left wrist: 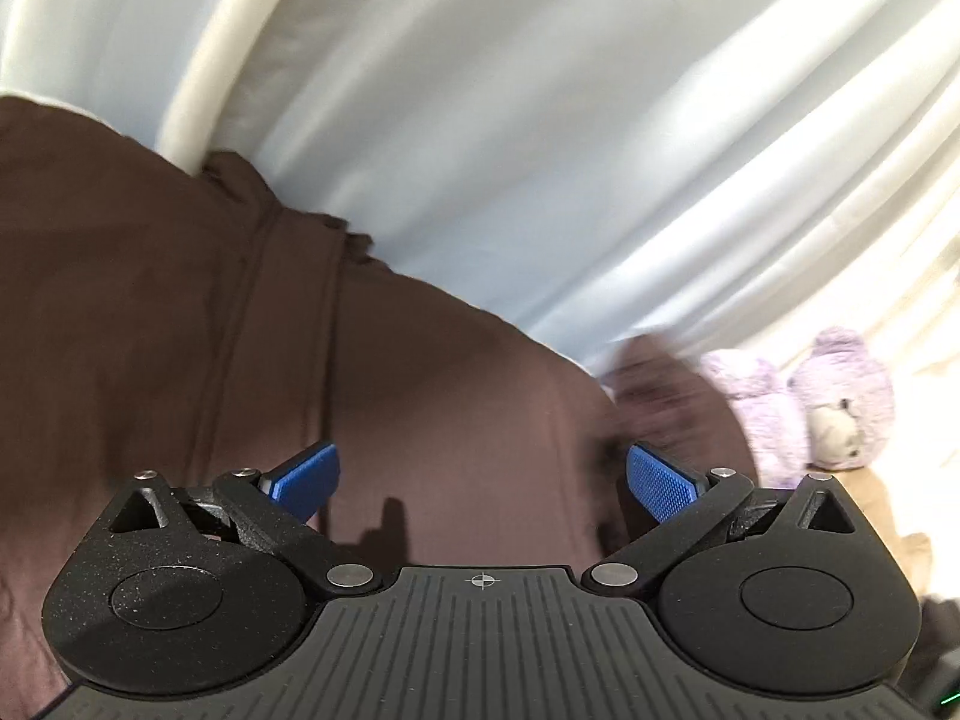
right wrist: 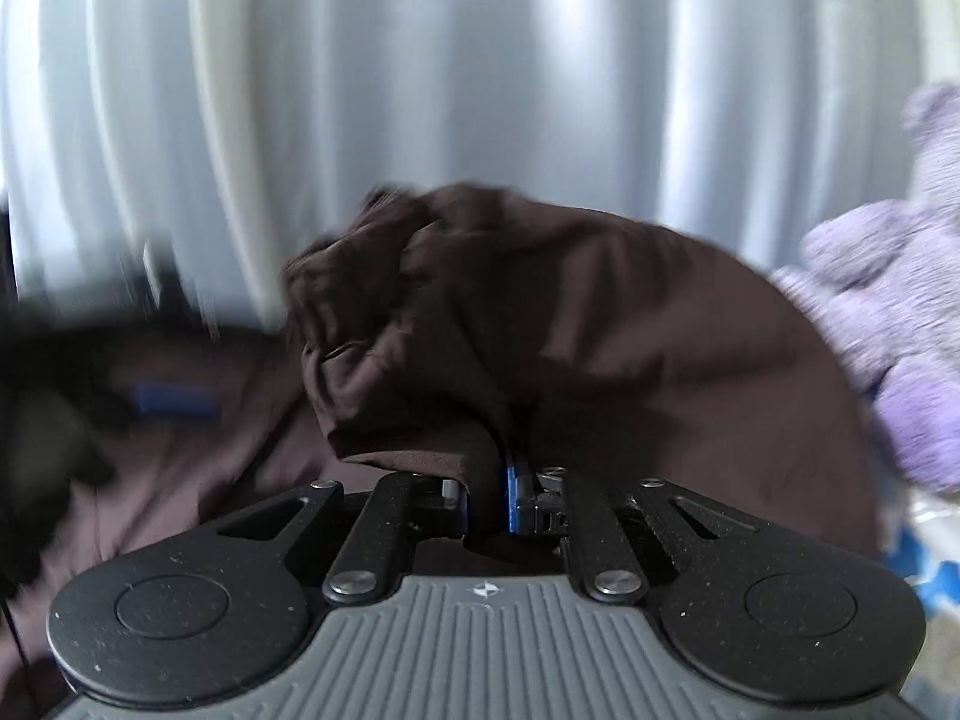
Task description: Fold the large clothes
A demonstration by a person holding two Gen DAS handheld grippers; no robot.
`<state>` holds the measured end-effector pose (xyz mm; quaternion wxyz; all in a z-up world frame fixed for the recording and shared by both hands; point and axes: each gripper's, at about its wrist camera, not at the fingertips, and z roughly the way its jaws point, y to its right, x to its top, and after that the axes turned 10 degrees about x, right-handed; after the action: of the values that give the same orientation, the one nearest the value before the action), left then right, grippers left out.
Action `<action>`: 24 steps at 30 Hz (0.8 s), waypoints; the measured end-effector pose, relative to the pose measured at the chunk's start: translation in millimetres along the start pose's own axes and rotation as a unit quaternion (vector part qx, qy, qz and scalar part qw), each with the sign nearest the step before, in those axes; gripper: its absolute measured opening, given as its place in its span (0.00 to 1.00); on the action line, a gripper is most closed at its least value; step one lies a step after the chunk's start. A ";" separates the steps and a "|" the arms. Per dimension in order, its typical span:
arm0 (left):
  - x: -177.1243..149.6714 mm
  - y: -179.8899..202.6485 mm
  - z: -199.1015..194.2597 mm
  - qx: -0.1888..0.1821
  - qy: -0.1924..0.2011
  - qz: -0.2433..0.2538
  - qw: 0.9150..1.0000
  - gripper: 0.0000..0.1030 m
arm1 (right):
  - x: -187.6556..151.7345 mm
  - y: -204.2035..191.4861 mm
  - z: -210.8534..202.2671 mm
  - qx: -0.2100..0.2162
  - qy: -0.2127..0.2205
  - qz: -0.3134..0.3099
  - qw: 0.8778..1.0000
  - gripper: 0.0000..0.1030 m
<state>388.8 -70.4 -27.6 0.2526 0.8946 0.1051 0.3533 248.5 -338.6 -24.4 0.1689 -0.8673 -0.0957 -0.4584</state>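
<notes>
A large dark brown garment [left wrist: 180, 330] fills the left and lower part of the left wrist view. My left gripper [left wrist: 483, 480] is open and empty, its blue pads [left wrist: 306, 477] spread wide just above the cloth. In the right wrist view my right gripper [right wrist: 486, 501] is shut on a bunched fold of the same brown garment [right wrist: 540, 324], which rises in a crumpled heap in front of the fingers. The other gripper shows as a dark blur with a blue pad [right wrist: 174, 399] at the left.
Pale curtains [left wrist: 540, 120] hang behind the garment in both views. A purple plush toy [left wrist: 840, 402] sits at the right, close to the garment's edge; it also shows in the right wrist view [right wrist: 912, 324]. A blue and white patterned surface [right wrist: 927, 576] shows at lower right.
</notes>
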 end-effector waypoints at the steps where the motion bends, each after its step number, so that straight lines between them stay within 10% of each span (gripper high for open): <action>1: -0.8 -0.7 6.3 -0.015 -0.009 -0.004 1.000 1.00 | -4.3 -2.9 8.8 0.000 -0.013 -0.006 1.000 0.11; 9: -3.8 6.1 66.2 -0.039 -0.097 -0.042 0.994 0.98 | -10.5 -12.0 46.6 -0.003 -0.068 -0.032 0.997 0.13; 13: -3.1 -2.1 82.1 -0.037 -0.126 -0.055 0.990 0.45 | -0.1 -9.8 34.8 0.011 -0.066 -0.010 0.998 0.17; 18: -2.1 -3.7 87.8 -0.051 -0.128 -0.063 0.988 0.30 | 2.2 15.1 -14.3 0.046 -0.025 0.083 0.995 0.41; 20: 6.3 -1.8 81.0 -0.054 -0.118 -0.061 0.990 0.28 | -0.3 27.9 -35.6 0.078 -0.004 0.141 0.987 0.74; 24: 34.7 -0.1 54.8 -0.049 -0.058 -0.030 0.997 0.26 | -0.8 47.0 -75.6 0.098 0.046 0.199 0.974 0.78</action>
<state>451.6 -78.3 -41.7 0.3121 0.8968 0.0996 0.2973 205.5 -410.9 4.7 0.3452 -0.8260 0.0427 -0.4436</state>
